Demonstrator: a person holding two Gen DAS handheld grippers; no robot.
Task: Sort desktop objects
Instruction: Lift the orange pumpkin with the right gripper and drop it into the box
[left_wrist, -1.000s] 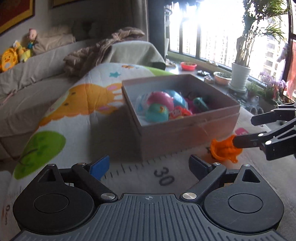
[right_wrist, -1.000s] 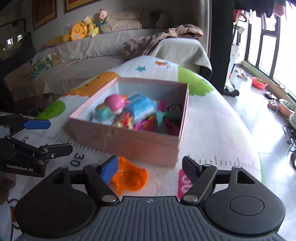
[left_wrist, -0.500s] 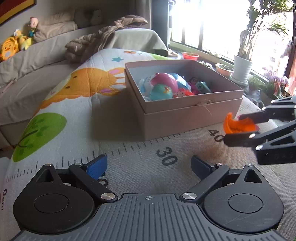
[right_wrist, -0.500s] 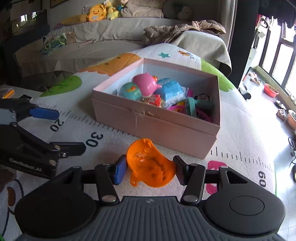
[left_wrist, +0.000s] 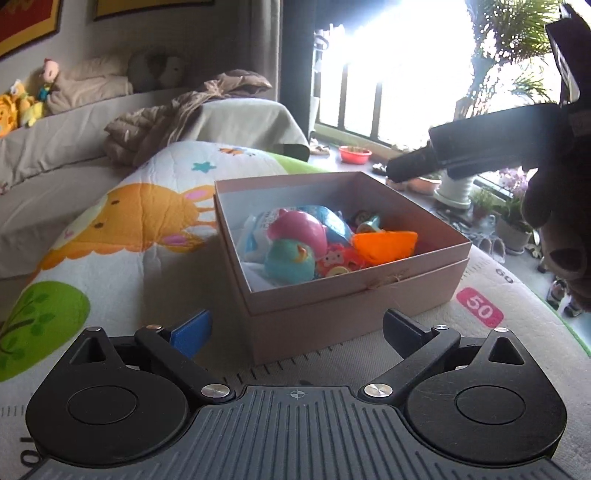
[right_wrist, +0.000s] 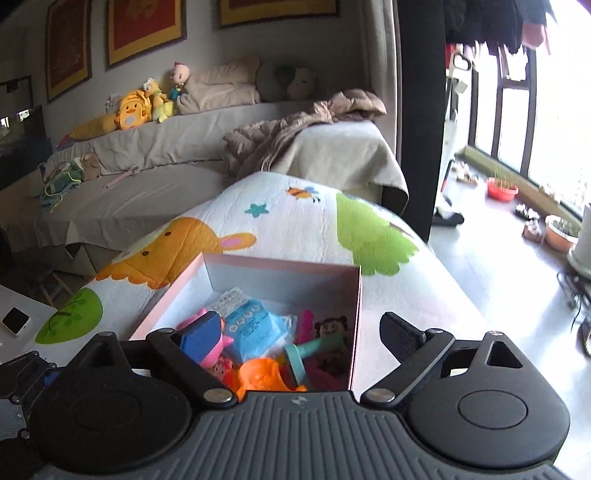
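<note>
Right gripper hangs over the open pink cardboard box, jaws spread wide and just opened further, nothing between the pads. The orange soft plastic toy lies loose inside the box, near its right wall, on top of the other toys beside a round pink-and-teal toy; in the right wrist view the orange toy sits just below the fingers. Left gripper is spread wide and empty, low over the printed play mat, just in front of the box's near corner.
</note>
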